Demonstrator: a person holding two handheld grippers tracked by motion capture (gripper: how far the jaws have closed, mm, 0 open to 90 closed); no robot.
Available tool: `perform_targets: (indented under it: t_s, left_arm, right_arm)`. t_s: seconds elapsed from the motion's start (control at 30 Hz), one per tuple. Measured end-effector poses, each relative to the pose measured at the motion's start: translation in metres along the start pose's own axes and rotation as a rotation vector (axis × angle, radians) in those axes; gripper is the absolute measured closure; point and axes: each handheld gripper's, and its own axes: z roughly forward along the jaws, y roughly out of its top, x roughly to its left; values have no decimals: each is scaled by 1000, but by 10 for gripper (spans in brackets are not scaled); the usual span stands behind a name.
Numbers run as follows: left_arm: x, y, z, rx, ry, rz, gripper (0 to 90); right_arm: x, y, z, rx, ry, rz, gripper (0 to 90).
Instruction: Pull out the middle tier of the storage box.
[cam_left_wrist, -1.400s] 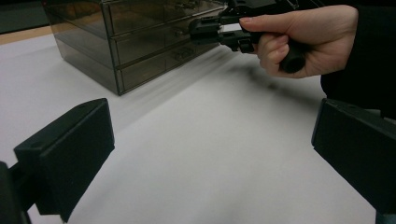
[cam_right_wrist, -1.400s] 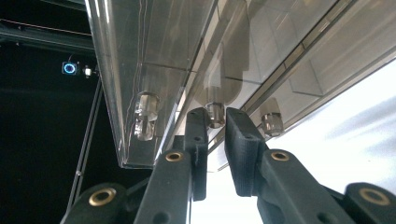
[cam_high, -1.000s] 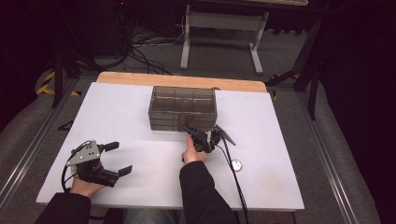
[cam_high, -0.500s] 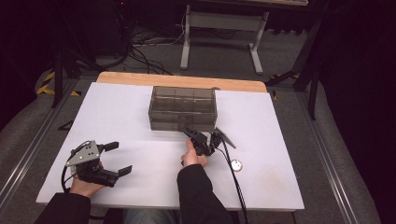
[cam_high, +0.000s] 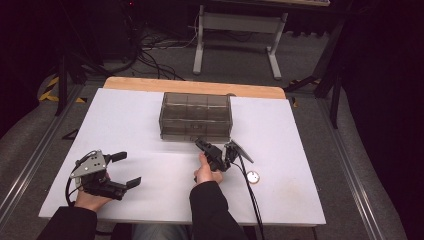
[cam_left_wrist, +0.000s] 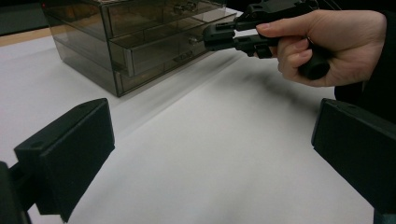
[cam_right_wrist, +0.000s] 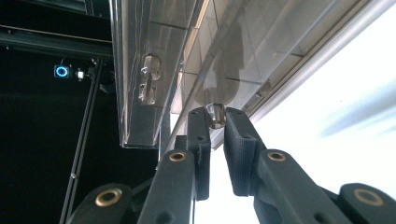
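Dark room, cables and metal stand on floor behind white table (cam_high: 125, 125) with wooden far edge. Smoky clear drawer box (cam_high: 196, 116) sits at table's middle, toward far side. Left gripper (cam_high: 111, 171) rests near front-left corner, well apart from box, jaws spread wide, nothing between them. Right gripper (cam_high: 201, 144) at box's front, lower row, jaws narrowed tight onto small clear drawer knob (cam_right_wrist: 215, 113), pads pressing either side. Small round white disc (cam_high: 253, 177) lies on table just right of right hand (cam_high: 207, 172).

A white table (cam_high: 150, 135) carries a smoky drawer box (cam_high: 196, 116) (and a small round disc (cam_high: 253, 177)).
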Motion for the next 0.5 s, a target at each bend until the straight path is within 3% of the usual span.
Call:
perform_targets:
  t_s: [0.5]
  left_arm:
    - [1, 0, 0, 4, 4, 10, 1]
  right_arm:
    - [-1, -2, -2, 7, 3, -8, 811]
